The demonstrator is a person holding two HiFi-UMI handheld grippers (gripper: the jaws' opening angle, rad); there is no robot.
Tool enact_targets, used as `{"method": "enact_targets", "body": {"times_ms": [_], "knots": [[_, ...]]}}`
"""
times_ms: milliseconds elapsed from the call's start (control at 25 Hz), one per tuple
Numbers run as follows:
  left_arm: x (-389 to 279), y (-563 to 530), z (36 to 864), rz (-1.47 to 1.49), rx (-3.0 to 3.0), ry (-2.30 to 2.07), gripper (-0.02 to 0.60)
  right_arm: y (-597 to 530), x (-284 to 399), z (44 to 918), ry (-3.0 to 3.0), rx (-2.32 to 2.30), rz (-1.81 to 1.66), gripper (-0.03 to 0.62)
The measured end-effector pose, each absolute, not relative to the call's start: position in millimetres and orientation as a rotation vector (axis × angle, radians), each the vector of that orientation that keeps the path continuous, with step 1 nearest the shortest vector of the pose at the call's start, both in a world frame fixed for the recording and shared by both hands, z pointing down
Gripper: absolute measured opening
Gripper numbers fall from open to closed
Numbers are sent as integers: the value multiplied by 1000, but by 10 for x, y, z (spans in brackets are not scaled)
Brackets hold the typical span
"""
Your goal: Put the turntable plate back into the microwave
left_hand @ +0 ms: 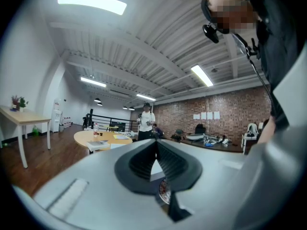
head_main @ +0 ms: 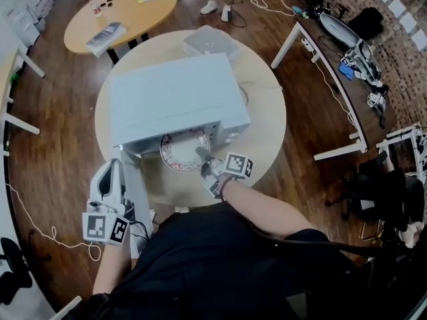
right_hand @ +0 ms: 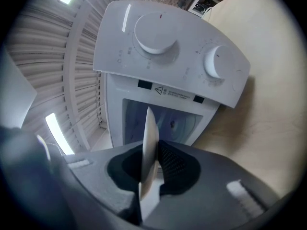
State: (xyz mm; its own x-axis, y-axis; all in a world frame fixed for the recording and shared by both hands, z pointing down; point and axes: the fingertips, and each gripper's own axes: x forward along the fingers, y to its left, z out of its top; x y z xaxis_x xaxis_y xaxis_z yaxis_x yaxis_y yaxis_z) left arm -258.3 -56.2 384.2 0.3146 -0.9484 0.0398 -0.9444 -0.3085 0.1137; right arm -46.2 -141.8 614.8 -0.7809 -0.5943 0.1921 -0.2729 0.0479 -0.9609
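Head view, left gripper (head_main: 112, 172) low at the left, jaws together, seemingly empty, turntable plate (head_main: 181, 151) just ahead of the right gripper (head_main: 202, 155), rim pinched between its nearly closed jaws, plate at the microwave (head_main: 175, 99) mouth beyond.

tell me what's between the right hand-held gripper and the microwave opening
Only the turntable plate, clamped edge-on in the right hand-held gripper and reaching toward the microwave opening; nothing else is there. The right gripper view shows it.

Evenly lit by ceiling strips (left_hand: 91, 3), fisheye-warped, dark-vignetted edges.
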Motion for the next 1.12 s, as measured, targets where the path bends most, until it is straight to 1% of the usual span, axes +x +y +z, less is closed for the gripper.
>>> {"method": "enact_targets", "body": {"times_ms": [240,480,1120], "knots": [[-2610,-633,3827,-58,2447,-1785,6,-1504,-519,6160,2080,-883,-1806,37],[-2564,-711,3864,-47,2453,-1786,6,-1603,-437,6212,2056,-900,-1804,37],[-2654,-842,3830,-37,2438,-1798,6,-1755,-677,6288,2027,-915,-1842,37]]}}
